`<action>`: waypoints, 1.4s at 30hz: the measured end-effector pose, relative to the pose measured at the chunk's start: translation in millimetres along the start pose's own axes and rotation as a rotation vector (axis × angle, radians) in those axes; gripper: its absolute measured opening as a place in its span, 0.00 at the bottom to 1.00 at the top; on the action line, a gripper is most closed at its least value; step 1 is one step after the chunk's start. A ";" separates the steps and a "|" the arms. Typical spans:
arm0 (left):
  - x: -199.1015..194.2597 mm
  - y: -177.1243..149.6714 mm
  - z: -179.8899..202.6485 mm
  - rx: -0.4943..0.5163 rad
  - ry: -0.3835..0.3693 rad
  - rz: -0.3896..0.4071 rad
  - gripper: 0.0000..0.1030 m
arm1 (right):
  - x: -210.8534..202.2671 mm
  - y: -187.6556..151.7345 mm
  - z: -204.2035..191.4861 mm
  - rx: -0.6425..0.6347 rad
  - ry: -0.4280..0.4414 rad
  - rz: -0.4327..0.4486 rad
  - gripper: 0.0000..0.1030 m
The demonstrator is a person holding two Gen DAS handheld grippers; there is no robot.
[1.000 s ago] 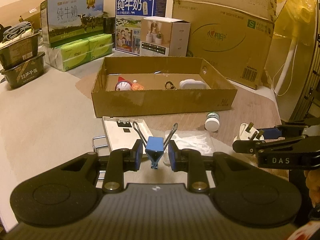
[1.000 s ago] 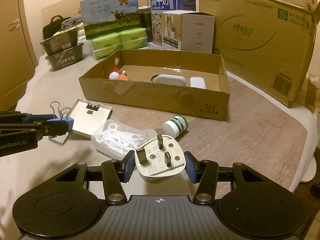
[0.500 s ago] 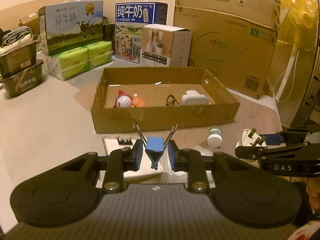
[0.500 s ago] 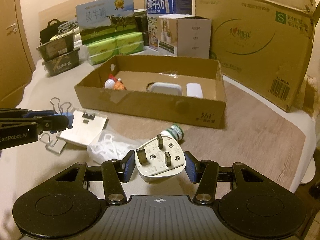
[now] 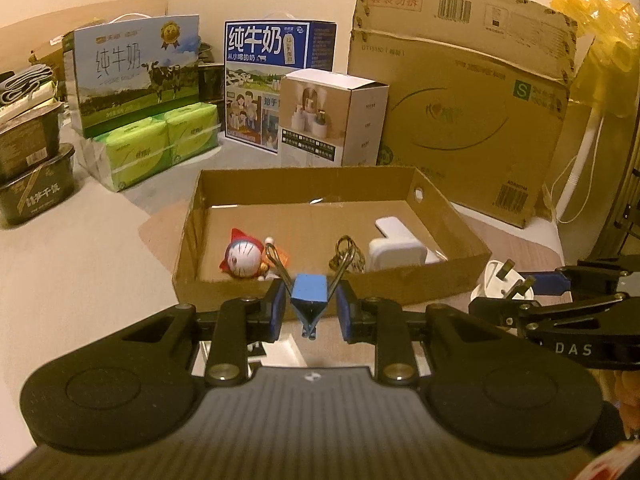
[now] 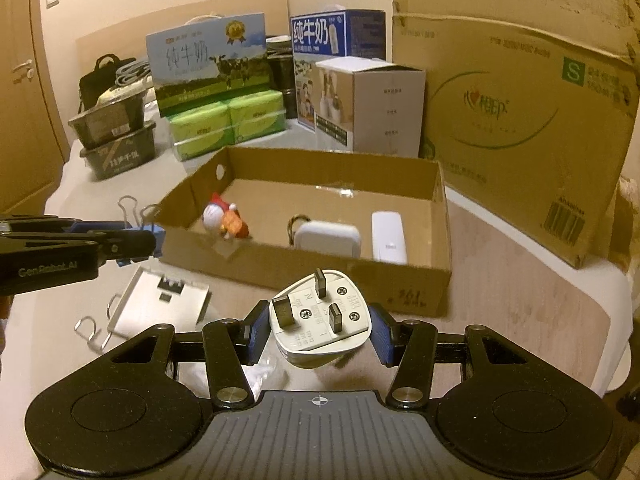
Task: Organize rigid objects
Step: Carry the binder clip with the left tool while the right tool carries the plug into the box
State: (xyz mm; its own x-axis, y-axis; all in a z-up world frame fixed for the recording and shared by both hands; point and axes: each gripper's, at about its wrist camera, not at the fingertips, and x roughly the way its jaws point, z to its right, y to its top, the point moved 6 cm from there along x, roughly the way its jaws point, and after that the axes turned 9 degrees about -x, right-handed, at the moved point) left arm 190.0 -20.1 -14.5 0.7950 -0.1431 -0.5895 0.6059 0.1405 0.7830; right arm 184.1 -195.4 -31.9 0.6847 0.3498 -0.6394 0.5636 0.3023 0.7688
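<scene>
binder clips [image 5: 308, 294]: 2 | plugs [image 6: 320, 316]: 1 | milk cartons [image 5: 136, 76]: 2 | toys [image 5: 244, 258]: 1

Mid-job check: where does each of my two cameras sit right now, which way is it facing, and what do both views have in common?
Left wrist: sits behind the left gripper, facing the open cardboard box; its fingers pinch a blue binder clip; the right gripper enters from the right.
Right wrist: sits behind the right gripper, facing the same box from further right; it clamps a white plug; the left gripper enters from the left.
Shared: box, cartoon figurine, white charger, milk cartons.
</scene>
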 end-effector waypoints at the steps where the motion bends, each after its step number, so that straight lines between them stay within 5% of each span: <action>1: 2.4 3.4 0.5 0.001 -0.002 0.000 0.24 | 1.3 3.3 1.3 -0.001 0.000 0.002 0.50; 42: 114.5 70.9 -11.2 0.043 -0.011 -0.028 0.24 | 103.9 94.3 57.9 0.021 0.020 -0.004 0.50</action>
State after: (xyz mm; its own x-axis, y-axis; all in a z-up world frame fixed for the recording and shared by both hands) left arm 324.3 -15.5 -28.7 0.7769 -0.1571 -0.6097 0.6263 0.0941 0.7739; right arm 335.1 -181.9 -25.3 0.6731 0.3661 -0.6425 0.5762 0.2851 0.7660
